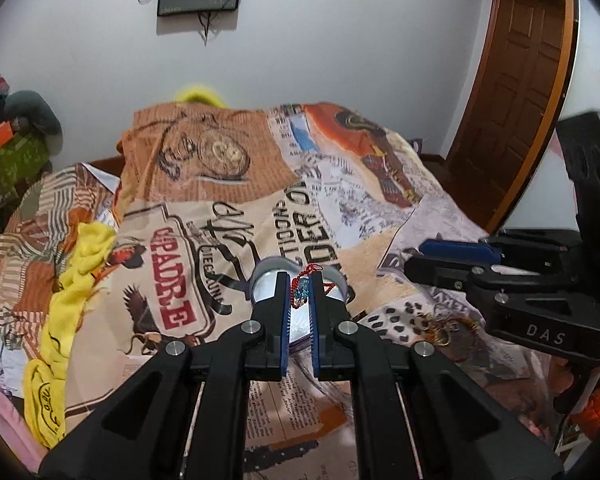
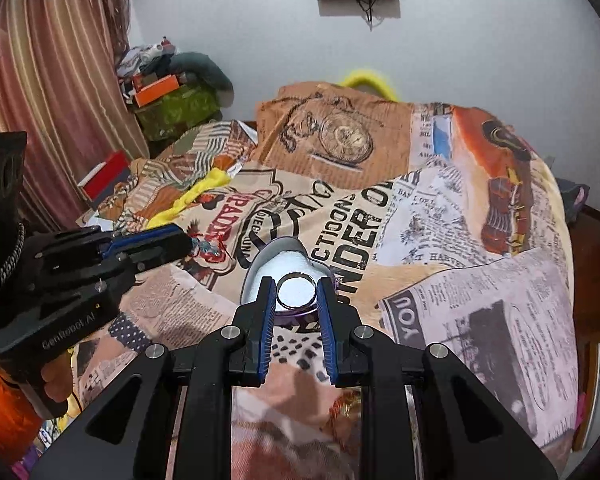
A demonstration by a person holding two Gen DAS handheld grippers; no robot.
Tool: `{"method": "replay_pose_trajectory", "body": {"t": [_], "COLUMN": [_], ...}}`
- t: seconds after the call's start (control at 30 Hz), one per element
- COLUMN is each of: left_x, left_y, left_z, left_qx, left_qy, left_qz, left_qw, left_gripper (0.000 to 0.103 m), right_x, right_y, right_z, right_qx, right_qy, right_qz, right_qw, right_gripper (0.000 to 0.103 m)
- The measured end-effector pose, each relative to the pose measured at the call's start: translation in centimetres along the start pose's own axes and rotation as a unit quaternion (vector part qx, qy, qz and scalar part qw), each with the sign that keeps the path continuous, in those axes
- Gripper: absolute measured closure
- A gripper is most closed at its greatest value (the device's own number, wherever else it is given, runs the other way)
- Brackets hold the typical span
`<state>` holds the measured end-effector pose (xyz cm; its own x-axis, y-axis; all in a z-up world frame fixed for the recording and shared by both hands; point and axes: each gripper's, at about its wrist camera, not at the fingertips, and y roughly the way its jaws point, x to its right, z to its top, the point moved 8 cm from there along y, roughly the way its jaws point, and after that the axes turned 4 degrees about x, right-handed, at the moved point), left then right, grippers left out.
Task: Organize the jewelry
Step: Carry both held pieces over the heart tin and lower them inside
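Left gripper [image 1: 299,300]: jaws closed on a red-corded beaded bracelet [image 1: 301,295], centre frame, above the heart-shaped box [image 1: 260,280]. Right gripper [image 2: 297,294]: jaws pinching a silver ring [image 2: 296,294], centre frame, over the same box [image 2: 268,258]. Beneath: printed bedsheet [image 2: 480,312]. Loose jewelry [image 1: 440,326], lower right of left view

the heart-shaped box [image 1: 336,280] sits mostly hidden behind the fingers [image 1: 281,312]; the beaded trinket [image 1: 300,294] is perhaps an earring.
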<state>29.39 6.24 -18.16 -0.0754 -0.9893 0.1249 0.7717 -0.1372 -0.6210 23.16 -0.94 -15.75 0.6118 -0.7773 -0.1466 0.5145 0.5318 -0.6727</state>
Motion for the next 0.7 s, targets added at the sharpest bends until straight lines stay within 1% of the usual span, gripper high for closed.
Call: {"method": "replay_pose_trajectory", "body": {"t": [0.13,0.43,0.7], "left_x": [-0.5,-1.4,-2.2], "left_y": [2.4,6.4,8.1], "left_z": [-1.1,-2.3,-3.3], "left_qx": [-0.025,-0.064,-0.091], "left_qy": [-0.004,-0.004,-0.012], "left_qz": [-0.004,-0.016,-0.028], "left_qw": [0.9997,0.9978,0.9954], "left_gripper": [0.096,0.096,0.096], "right_x": [0.1,0.0,0.1], "right_y": [2.0,6.4,9.3], "right_z": [0.0,-0.9,-2.0], "right_qx": [-0.023,-0.084,-0.128], "right_qy": [-0.003,-0.015,-0.025], "right_qz": [0.002,0.012,0.013], "right_qw": [1.0,0.996,0.991], "right_gripper": [0.084,0.084,0.084]}}
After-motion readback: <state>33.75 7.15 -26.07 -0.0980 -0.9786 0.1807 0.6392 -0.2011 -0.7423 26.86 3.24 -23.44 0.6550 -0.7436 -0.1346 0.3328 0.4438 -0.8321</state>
